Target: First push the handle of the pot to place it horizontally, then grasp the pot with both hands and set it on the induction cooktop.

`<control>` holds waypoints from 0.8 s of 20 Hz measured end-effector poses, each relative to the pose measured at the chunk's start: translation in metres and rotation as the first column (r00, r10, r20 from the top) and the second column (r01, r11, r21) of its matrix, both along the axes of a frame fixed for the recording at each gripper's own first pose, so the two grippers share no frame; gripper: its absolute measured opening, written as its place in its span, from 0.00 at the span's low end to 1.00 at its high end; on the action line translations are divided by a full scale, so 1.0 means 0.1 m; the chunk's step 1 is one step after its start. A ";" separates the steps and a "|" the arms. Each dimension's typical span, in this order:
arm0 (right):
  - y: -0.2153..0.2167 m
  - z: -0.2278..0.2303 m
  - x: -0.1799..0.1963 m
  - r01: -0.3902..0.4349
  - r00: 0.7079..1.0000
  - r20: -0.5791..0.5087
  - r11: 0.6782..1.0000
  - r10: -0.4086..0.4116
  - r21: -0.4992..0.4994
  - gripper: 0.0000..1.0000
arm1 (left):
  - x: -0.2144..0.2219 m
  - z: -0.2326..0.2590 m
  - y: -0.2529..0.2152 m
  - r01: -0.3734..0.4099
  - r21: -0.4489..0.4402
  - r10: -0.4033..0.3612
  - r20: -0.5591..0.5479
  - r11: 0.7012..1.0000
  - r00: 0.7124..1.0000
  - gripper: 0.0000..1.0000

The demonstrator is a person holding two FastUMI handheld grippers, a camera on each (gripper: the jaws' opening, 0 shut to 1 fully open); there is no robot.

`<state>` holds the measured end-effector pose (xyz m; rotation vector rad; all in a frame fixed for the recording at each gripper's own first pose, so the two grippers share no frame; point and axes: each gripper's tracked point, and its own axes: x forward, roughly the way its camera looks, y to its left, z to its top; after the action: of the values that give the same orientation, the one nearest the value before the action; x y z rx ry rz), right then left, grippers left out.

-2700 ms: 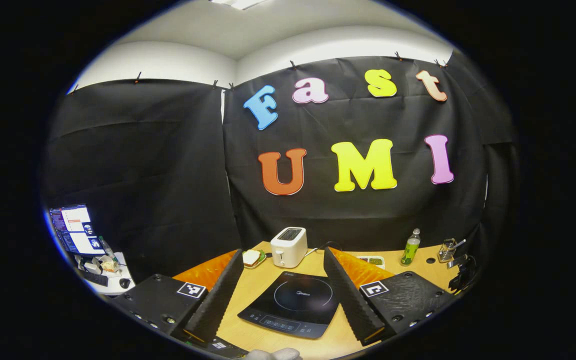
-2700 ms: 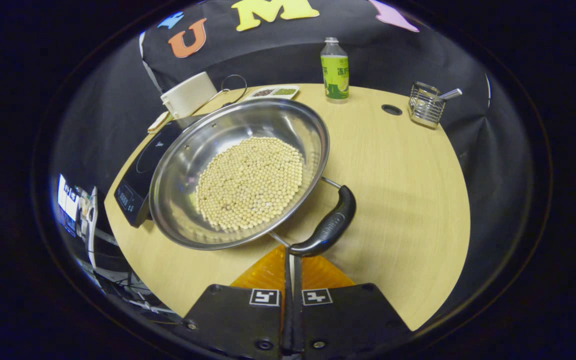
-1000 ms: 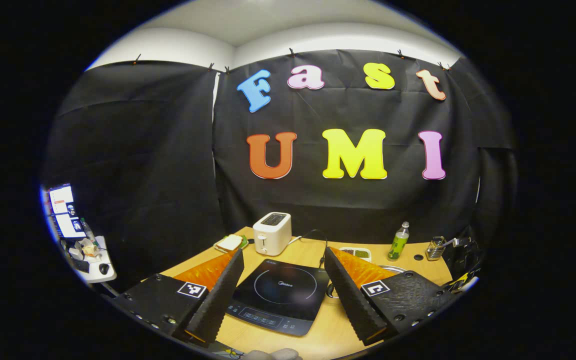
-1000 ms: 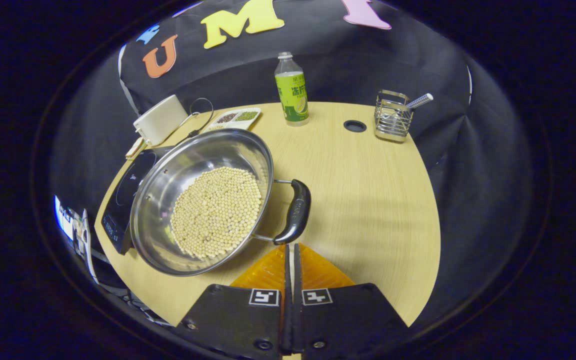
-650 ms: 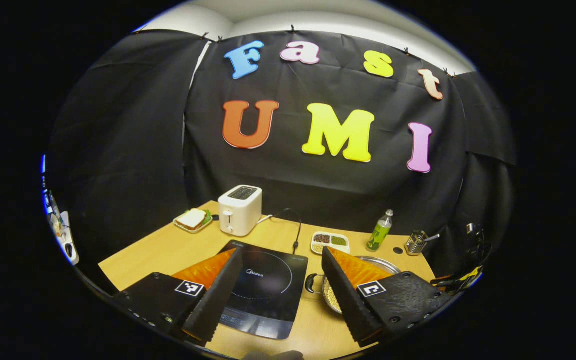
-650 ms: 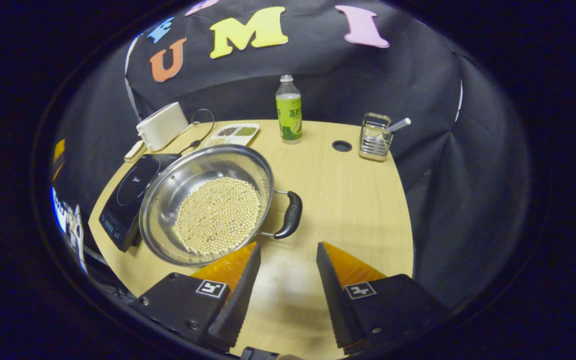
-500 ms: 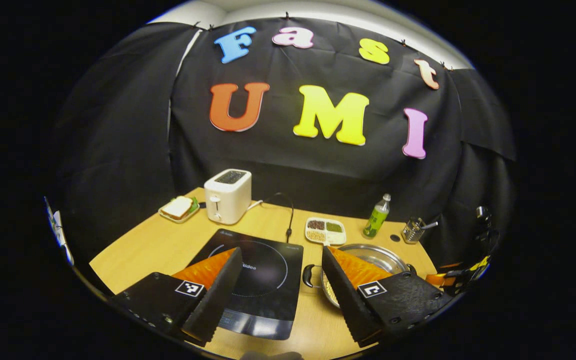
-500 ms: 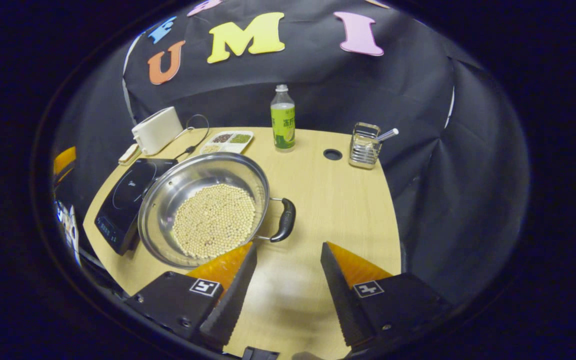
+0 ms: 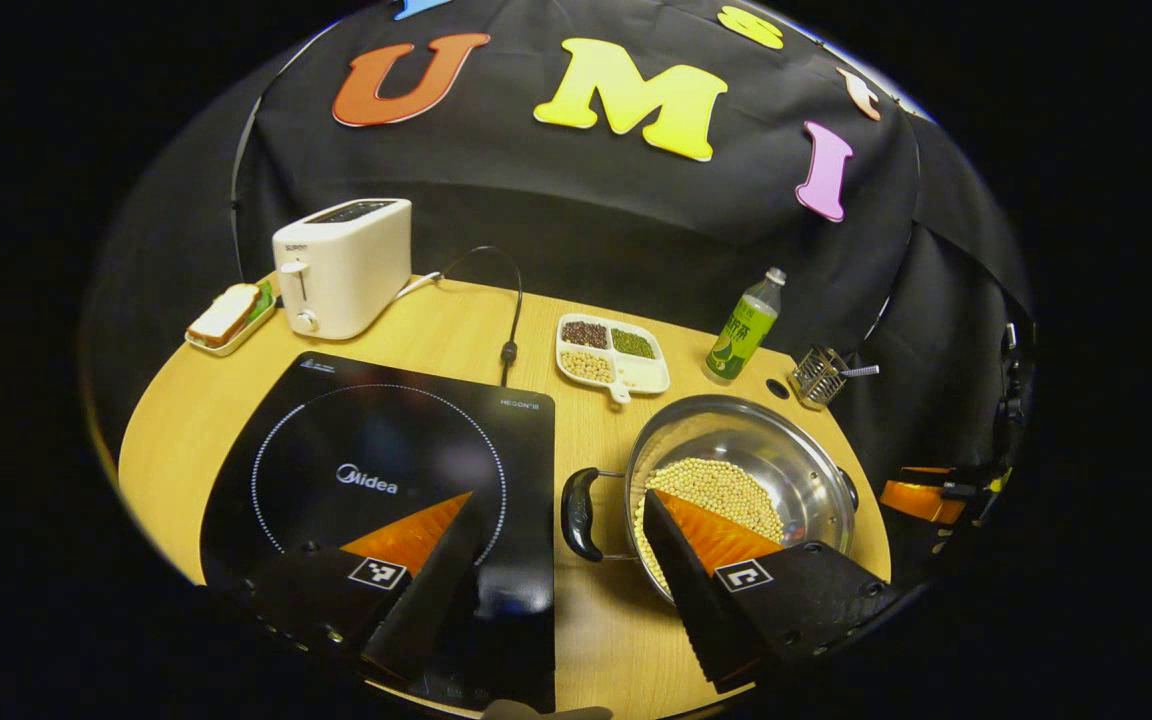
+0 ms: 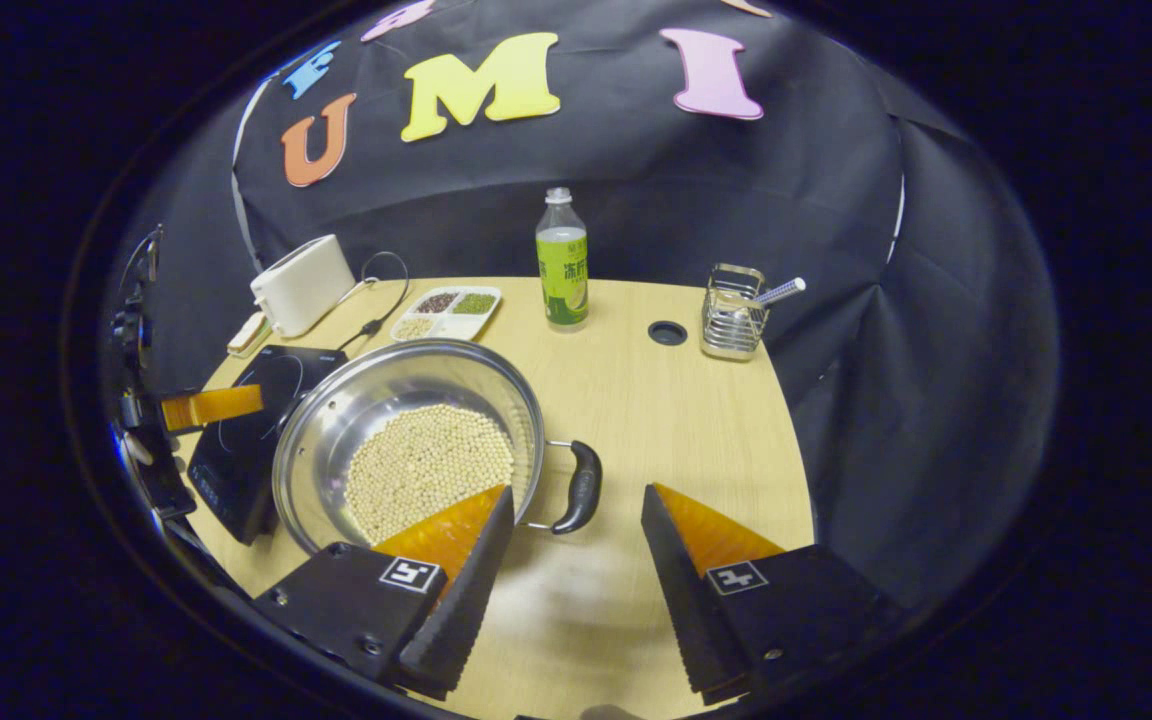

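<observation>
A steel pot [image 9: 736, 428] holding pale beans [image 9: 726, 485] stands on the wooden table, right of the black induction cooktop [image 9: 376, 470]. Its black left handle [image 9: 576, 500] sits just beyond the tips of my open left gripper [image 9: 561, 500], whose right finger overlaps the pot's near rim. In the right gripper view, the pot [image 10: 386, 395] and its black right handle [image 10: 581, 487] lie just ahead of my open right gripper [image 10: 577, 492]. The handle sits level with the gap between the fingertips. Neither gripper holds anything. Beyond the pot's right side an orange finger of the right gripper [image 9: 921, 497] shows.
At the back stand a white toaster [image 9: 341, 265], a sandwich on a plate [image 9: 226, 318], a divided dish of beans [image 9: 611, 355], a green bottle [image 9: 741, 325] and a wire holder [image 9: 821, 372]. A cable runs behind the cooktop. The table's hole [image 10: 667, 331] lies right of the bottle.
The right gripper, shut against the pot's right handle earlier, has opened and backed off; the pot turned. The left gripper has tilted down and moved in toward the pot's left handle.
</observation>
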<state>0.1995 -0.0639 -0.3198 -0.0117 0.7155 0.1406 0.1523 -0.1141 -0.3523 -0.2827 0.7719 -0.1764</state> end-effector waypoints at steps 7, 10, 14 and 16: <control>-0.04 -0.26 0.28 0.021 0.997 -0.076 1.000 -0.022 -0.014 0.83 | 0.17 -0.28 -0.26 0.078 -0.008 -0.078 -0.063 0.997 0.995 0.95; -0.07 -0.40 0.32 0.049 0.991 -0.127 0.999 -0.049 -0.001 0.79 | 0.20 -0.27 -0.32 0.087 0.007 -0.086 -0.068 0.996 0.994 0.95; -0.08 -0.51 0.32 0.045 0.983 -0.178 0.999 -0.047 -0.012 0.75 | 0.22 -0.27 -0.44 0.102 -0.016 -0.103 -0.089 0.995 0.991 0.93; -0.06 -0.54 0.36 0.049 0.981 -0.189 0.999 -0.050 -0.014 0.65 | 0.23 -0.29 -0.47 0.099 -0.010 -0.100 -0.089 0.995 0.991 0.93</control>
<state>0.2354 -0.0698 -0.3735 0.0110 0.9057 0.0915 0.1757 -0.1610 -0.3815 -0.2587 0.8745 -0.2614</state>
